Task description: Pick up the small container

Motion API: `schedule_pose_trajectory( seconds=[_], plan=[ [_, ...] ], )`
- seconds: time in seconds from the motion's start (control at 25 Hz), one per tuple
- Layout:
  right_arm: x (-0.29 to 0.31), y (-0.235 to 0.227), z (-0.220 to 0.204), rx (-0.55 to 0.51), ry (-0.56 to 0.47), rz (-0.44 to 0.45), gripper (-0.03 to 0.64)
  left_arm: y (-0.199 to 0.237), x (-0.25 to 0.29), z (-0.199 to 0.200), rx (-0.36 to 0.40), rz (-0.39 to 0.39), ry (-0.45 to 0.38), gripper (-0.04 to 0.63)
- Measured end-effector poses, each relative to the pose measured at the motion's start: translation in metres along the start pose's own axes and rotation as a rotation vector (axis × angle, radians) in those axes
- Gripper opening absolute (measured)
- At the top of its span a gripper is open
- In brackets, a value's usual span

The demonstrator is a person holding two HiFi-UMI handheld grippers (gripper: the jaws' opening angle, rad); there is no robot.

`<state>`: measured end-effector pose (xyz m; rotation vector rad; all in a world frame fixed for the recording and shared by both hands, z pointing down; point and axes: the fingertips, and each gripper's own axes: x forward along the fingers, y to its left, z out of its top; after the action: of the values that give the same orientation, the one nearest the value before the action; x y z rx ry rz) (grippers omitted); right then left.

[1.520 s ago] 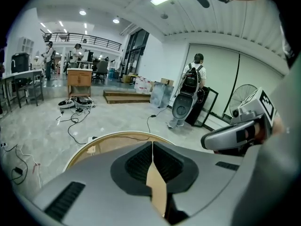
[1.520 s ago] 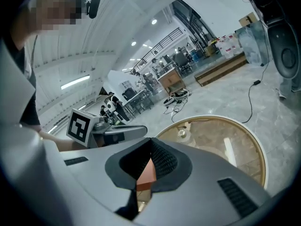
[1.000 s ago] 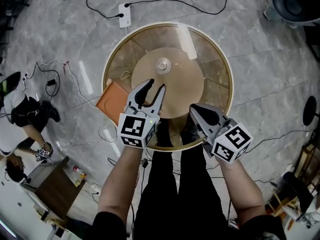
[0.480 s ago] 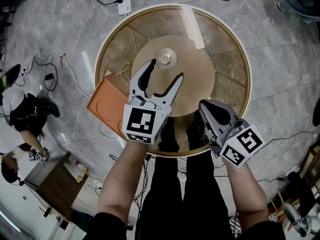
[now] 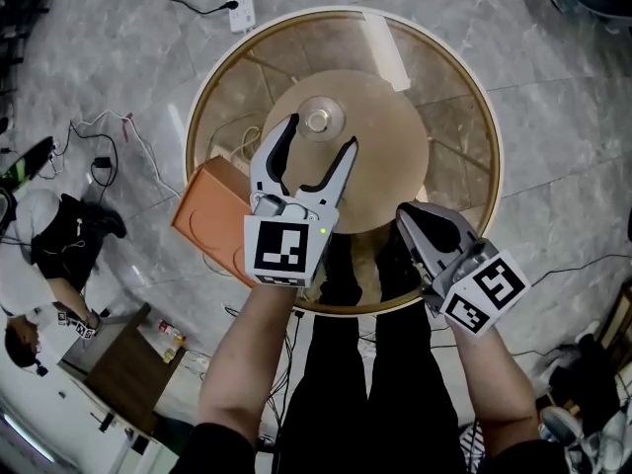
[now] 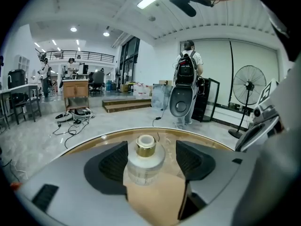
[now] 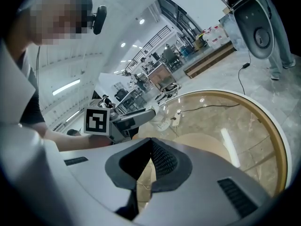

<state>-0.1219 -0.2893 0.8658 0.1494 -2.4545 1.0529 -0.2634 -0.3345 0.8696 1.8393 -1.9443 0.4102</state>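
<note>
1. One small container (image 5: 322,121) stands upright on the round glass worktop (image 5: 449,117), over the tan disc (image 5: 390,156) at the worktop's middle, in the upper centre of the head view. It is a clear jar with a gold cap; what is in it cannot be made out.
2. One left claw (image 5: 320,136) points at the jar with its jaws spread wide, having just been opening. In the left gripper view the jar stands between the two dark pads, with a gap at each side, so neither pad presses on it.
3. One right claw (image 5: 407,213) hangs over the near edge of the worktop, at the lower right of the head view, well apart from the jar. Its jaws are together with nothing between them.
4. One orange flat box (image 5: 205,217) lies at the worktop's left edge, partly seen through the glass.
5. One white power strip (image 5: 240,18) lies on the grey floor (image 5: 553,87) at the top of the head view, with black cables leading from it.
</note>
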Motion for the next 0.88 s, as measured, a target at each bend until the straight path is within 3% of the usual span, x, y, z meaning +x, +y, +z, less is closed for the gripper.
schedule_pose_trajectory(
  seconds=[0.4, 0.64, 0.88],
  plan=[
    [-0.01, -0.001, -0.002, 0.014, 0.019, 0.002, 0.015, 0.004, 0.011, 0.004, 0.032, 0.05, -0.01, 0.367],
    [-0.019, -0.001, -0.01, 0.016, 0.046, -0.007, 0.015, 0.02, 0.023, -0.002, -0.016, 0.085, 0.011, 0.388],
    [-0.018, -0.007, -0.009, 0.036, 0.023, -0.017, 0.015, 0.024, 0.035, -0.016, 0.004, 0.097, 0.027, 0.388]
  ],
)
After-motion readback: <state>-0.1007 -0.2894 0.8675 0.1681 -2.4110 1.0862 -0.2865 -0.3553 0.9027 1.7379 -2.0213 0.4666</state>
